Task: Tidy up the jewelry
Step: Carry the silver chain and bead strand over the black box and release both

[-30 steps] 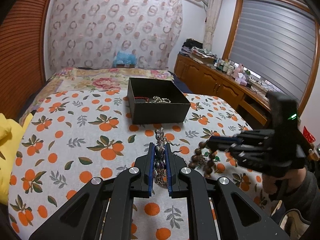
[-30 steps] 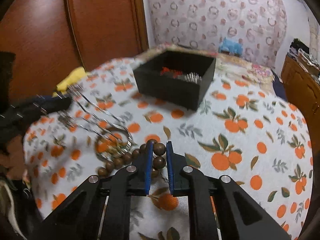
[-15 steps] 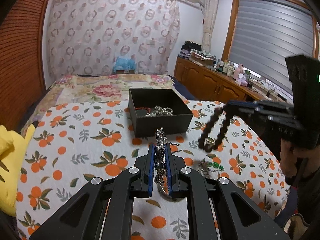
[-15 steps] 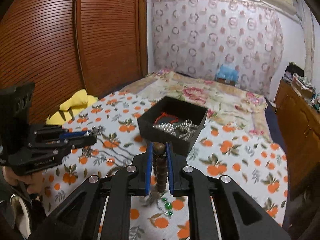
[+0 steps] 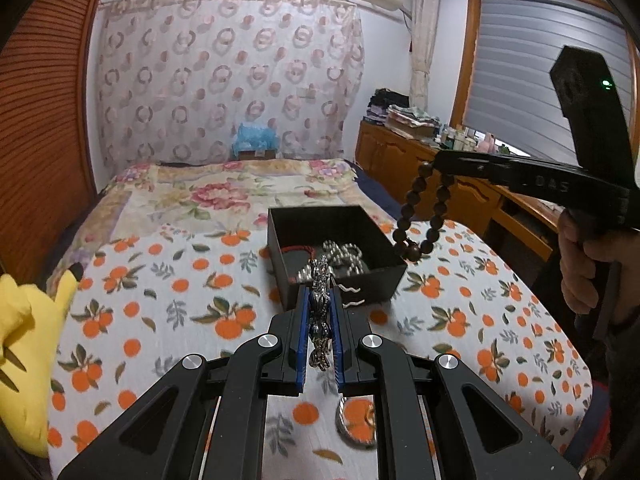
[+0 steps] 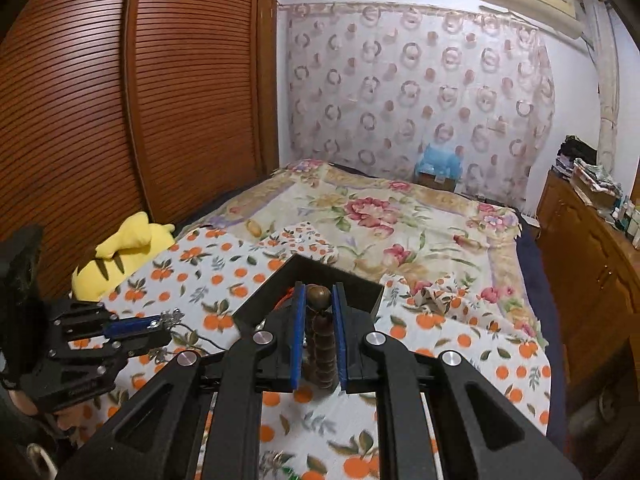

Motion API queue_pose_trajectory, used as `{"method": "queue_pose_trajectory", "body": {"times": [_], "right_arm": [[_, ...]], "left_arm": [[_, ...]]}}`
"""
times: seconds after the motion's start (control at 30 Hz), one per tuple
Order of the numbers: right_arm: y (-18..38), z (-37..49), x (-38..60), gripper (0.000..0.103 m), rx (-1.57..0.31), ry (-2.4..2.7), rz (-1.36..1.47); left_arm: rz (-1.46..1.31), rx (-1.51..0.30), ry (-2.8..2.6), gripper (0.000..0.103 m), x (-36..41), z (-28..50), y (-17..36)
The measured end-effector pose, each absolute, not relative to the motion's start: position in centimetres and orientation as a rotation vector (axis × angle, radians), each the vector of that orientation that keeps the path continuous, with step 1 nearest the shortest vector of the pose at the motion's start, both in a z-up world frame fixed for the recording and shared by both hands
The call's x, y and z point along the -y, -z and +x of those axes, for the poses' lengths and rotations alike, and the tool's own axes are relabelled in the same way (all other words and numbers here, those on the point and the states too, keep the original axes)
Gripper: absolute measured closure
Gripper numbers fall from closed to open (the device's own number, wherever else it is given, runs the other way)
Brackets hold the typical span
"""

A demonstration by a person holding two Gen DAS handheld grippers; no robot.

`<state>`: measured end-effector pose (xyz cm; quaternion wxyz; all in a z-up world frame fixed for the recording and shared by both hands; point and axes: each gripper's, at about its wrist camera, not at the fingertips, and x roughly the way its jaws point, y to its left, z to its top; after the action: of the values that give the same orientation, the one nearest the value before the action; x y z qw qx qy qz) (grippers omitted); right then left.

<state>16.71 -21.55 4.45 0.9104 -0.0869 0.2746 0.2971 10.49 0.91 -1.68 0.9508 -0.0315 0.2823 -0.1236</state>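
My left gripper [image 5: 320, 300] is shut on a silver chain necklace [image 5: 319, 312] and holds it up just in front of the black box [image 5: 384, 276]. The box lies on the orange-print cloth and holds a red cord bracelet [image 5: 294, 249] and silver beads [image 5: 340, 258]. My right gripper [image 6: 319, 296] is shut on a brown wooden bead bracelet [image 6: 319, 332]. In the left wrist view that bracelet [image 5: 424, 216] hangs as a loop over the box's right rim. The left gripper also shows in the right wrist view [image 6: 160, 326], low at the left.
A yellow plush toy [image 5: 24, 344] lies at the bed's left edge. A silver ring-shaped piece [image 5: 356, 424] lies on the cloth under my left gripper. A wooden sideboard [image 5: 404, 164] runs along the right wall. A slatted wooden wardrobe [image 6: 100, 120] stands at the left.
Both grippers have risen and moved toward the box. The bead bracelet has gone from beside the box's right side to hanging over its right rim. The chain stays gripped.
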Motion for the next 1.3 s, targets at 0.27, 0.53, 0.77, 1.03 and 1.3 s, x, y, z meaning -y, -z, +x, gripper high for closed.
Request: {"method": "queue_pose_trajectory", "body": {"times": [0.27, 0.53, 0.77, 1.03, 1.3], "right_arm": [[-3.3, 21.0, 19.7, 0.088, -0.624, -0.591, -0.161], [-0.9, 23.3, 18.1, 0.088, -0.693, -0.595, -0.13], [-0.1, 24.1, 17.5, 0.087, -0.718, -0.609, -0.093], [0.3, 23.7, 18.8, 0.087, -0.716, -0.595, -0.107], [1.9, 22.9, 22.1, 0.087, -0.733, -0.562, -0.106]], "left_arm": [[-0.036, -0.56, 0.227, 0.094, -1.1, 12.8, 0.5], [-0.021, -0.567, 0.203, 0.094, -1.5, 14.9, 0.3], [-0.012, -0.579, 0.193, 0.094, -1.3, 16.2, 0.5], [0.0, -0.591, 0.177, 0.094, -1.3, 18.1, 0.3], [0.007, -0.619, 0.19, 0.094, 0.4, 20.5, 1.2]]}}
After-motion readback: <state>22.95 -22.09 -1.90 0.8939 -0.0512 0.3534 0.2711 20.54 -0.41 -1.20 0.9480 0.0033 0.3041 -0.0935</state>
